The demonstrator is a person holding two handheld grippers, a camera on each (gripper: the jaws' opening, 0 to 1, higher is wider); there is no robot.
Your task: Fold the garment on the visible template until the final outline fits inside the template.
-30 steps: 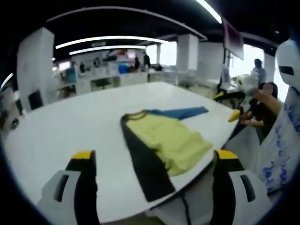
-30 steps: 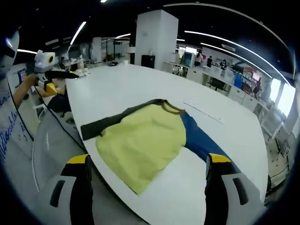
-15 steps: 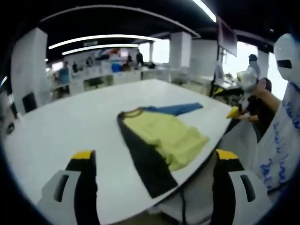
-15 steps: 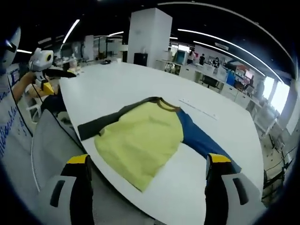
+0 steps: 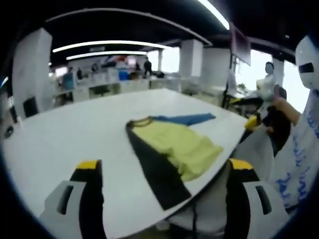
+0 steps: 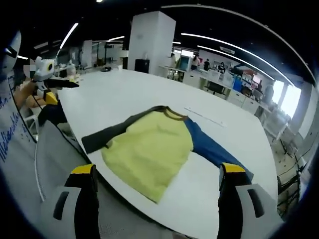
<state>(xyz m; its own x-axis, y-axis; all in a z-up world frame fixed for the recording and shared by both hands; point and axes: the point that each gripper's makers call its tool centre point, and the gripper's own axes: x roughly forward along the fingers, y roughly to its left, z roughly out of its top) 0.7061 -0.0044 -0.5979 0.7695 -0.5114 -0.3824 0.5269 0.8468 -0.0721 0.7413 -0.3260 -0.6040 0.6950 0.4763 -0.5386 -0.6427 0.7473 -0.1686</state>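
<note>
While both grippers (image 5: 162, 186) (image 6: 157, 189) hung open and empty, the shirt (image 6: 149, 149) lay flat at centre frame on the table (image 6: 119, 94). Folding well likely meant pinching a sleeve (image 6: 212, 149) first.

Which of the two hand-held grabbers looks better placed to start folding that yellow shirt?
Probably the left gripper: its open fingers frame the dark sleeve lying near the table edge. The right gripper, also open, faces the shirt hem, its blue sleeve farther off.
</note>
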